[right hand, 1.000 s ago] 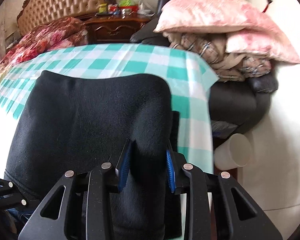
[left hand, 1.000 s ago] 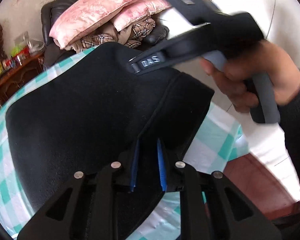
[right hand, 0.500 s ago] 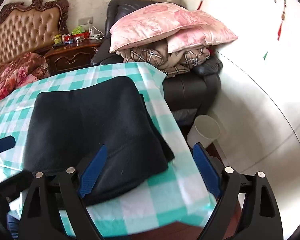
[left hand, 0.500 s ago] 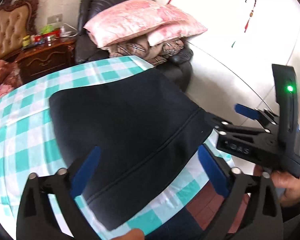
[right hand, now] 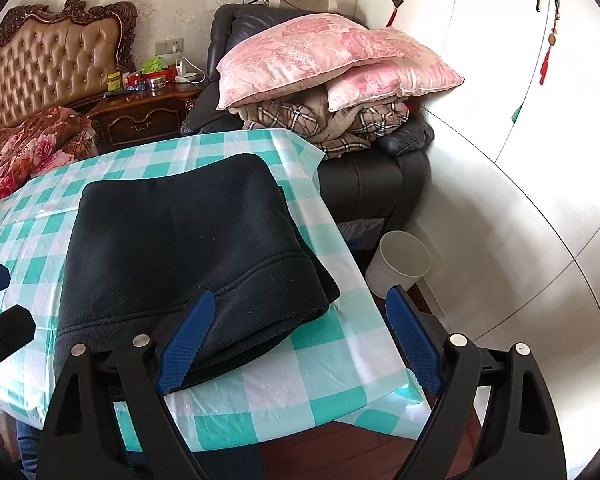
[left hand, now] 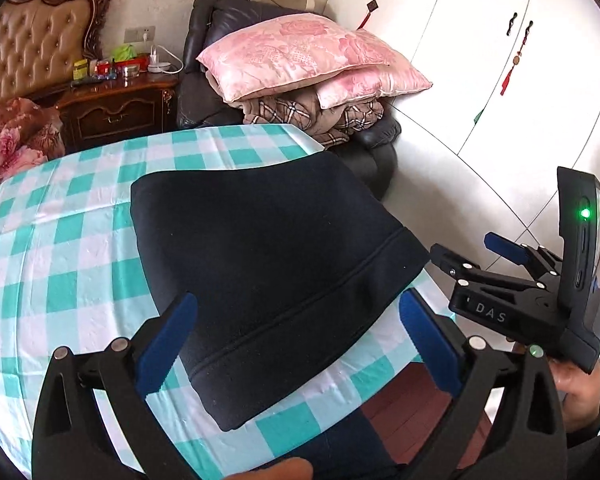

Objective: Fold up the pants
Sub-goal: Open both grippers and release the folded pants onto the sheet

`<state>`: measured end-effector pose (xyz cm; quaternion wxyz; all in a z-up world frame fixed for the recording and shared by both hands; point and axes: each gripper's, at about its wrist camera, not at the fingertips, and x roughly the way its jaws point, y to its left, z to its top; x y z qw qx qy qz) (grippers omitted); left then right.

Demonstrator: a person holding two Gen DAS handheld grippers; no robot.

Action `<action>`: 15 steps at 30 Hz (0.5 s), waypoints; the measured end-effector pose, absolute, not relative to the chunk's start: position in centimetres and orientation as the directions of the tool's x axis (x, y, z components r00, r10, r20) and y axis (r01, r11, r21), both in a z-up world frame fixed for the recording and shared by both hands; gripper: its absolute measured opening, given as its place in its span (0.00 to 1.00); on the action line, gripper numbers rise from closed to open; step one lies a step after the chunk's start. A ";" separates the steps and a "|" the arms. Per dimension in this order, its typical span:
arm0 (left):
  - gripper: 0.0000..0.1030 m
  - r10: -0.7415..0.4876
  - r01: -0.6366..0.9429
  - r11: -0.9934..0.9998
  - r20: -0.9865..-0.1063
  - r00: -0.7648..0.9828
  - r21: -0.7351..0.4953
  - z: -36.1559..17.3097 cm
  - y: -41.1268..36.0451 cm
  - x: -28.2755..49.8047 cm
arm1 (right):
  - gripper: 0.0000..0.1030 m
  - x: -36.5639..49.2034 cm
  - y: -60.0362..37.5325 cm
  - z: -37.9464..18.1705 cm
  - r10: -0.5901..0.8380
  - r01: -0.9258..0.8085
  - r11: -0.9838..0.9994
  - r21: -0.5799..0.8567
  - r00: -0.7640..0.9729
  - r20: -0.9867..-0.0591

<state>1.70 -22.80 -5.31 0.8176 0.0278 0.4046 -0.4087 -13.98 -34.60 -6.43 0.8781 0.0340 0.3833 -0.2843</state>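
Item 1, left gripper [left hand: 298,344]: spread wide, holding nothing, raised above the near edge of the pants.

Item 2, pants [right hand: 188,256]: dark fleece, lying folded into a compact stack on the desk [right hand: 332,376], toward its right-hand corner; a stitched hem band runs across the near layer. The fold reads as complete or nearly so. To finish well, I would judge: check that the layers sit square, press the top flat with the gripper pads rather than pinching, and lift away straight up so the soft cloth does not drag or spring open. The lower layer peeks out at the right edge (a slight misalignment, possibly worth a nudge).

Item 3, right gripper [right hand: 296,344]: spread wide, empty, above the near right corner of the pants, not clearly touching them, though the left pad overlaps the cloth in this view.

Item 4, surface: teal-and-white checked plastic cloth, somewhat wrinkled, hanging over the desk edge.

Item 5, room, left to right: tufted headboard [right hand: 48,64]; bed with floral cover [right hand: 20,148]; dark wood nightstand [right hand: 140,116] with small clutter; black armchair [right hand: 380,172] stacked with plaid blankets and pink pillows [right hand: 320,56]; white bin [right hand: 400,264] on the floor; white wardrobe [right hand: 520,80].
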 end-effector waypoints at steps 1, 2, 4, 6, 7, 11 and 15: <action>0.98 -0.645 0.690 0.666 -0.685 0.339 -0.285 -5.3 -22.8 1.8 | 0.82 -14.0 -34.6 -6.4 -0.474 0.525 0.836 -0.159 0.544 -0.692; 0.98 -0.643 0.689 0.667 -0.686 0.341 -0.283 -5.3 -22.8 1.7 | 0.82 -14.0 -34.6 -6.4 -0.474 0.525 0.836 -0.159 0.544 -0.693; 0.98 -0.644 0.691 0.665 -0.685 0.340 -0.282 -5.3 -22.8 1.7 | 0.82 -14.0 -34.6 -6.4 -0.472 0.525 0.836 -0.158 0.544 -0.693; 0.98 -0.644 0.695 0.663 -0.685 0.341 -0.278 -5.3 -22.9 1.6 | 0.82 -14.0 -34.6 -6.4 -0.472 0.524 0.837 -0.158 0.545 -0.693; 0.98 -0.644 0.696 0.662 -0.685 0.340 -0.277 -5.4 -22.9 1.6 | 0.82 -14.1 -34.6 -6.4 -0.472 0.524 0.837 -0.158 0.545 -0.693; 0.98 -0.643 0.696 0.662 -0.688 0.337 -0.277 -5.4 -23.0 1.6 | 0.82 -14.1 -34.6 -6.3 -0.472 0.525 0.836 -0.158 0.543 -0.694; 0.98 -0.643 0.698 0.660 -0.689 0.334 -0.278 -5.6 -23.1 1.6 | 0.82 -14.0 -34.7 -6.3 -0.473 0.525 0.836 -0.159 0.542 -0.695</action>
